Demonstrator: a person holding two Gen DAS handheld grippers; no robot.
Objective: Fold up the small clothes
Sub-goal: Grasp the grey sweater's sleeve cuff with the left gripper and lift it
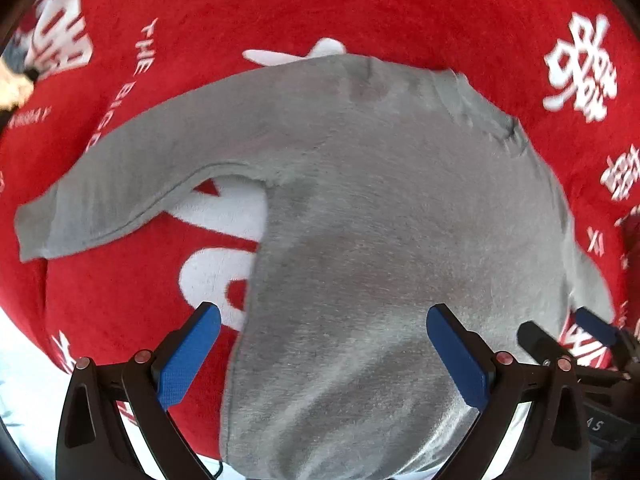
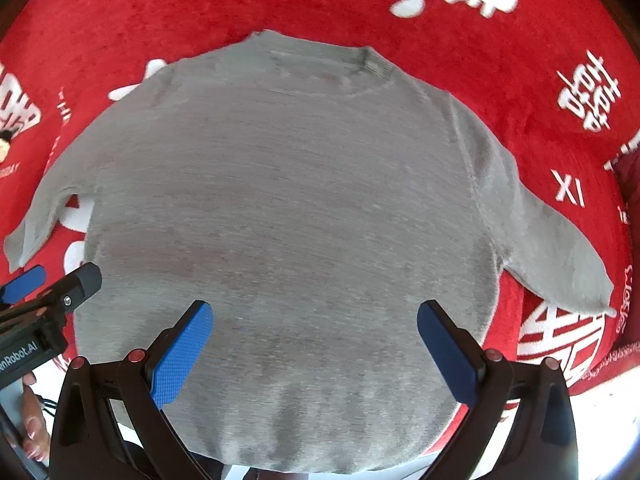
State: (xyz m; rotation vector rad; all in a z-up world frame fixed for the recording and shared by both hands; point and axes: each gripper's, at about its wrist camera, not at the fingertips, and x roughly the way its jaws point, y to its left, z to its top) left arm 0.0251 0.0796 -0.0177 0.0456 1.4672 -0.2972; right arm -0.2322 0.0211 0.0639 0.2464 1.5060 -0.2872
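Note:
A small grey long-sleeved sweater (image 2: 288, 200) lies flat on a red blanket, collar away from me, both sleeves spread out to the sides. It also shows in the left wrist view (image 1: 380, 208), with its left sleeve (image 1: 120, 188) stretched out. My left gripper (image 1: 324, 356) is open and empty above the sweater's lower left edge. My right gripper (image 2: 316, 352) is open and empty above the sweater's hem. The left gripper also shows at the left edge of the right wrist view (image 2: 48, 284), and the right gripper at the right edge of the left wrist view (image 1: 568, 332).
The red blanket (image 2: 480, 60) with white lettering and characters covers the surface all around the sweater. A white surface (image 1: 16, 368) shows past the blanket's near edge. A hand (image 2: 32, 420) holds the left gripper at the lower left.

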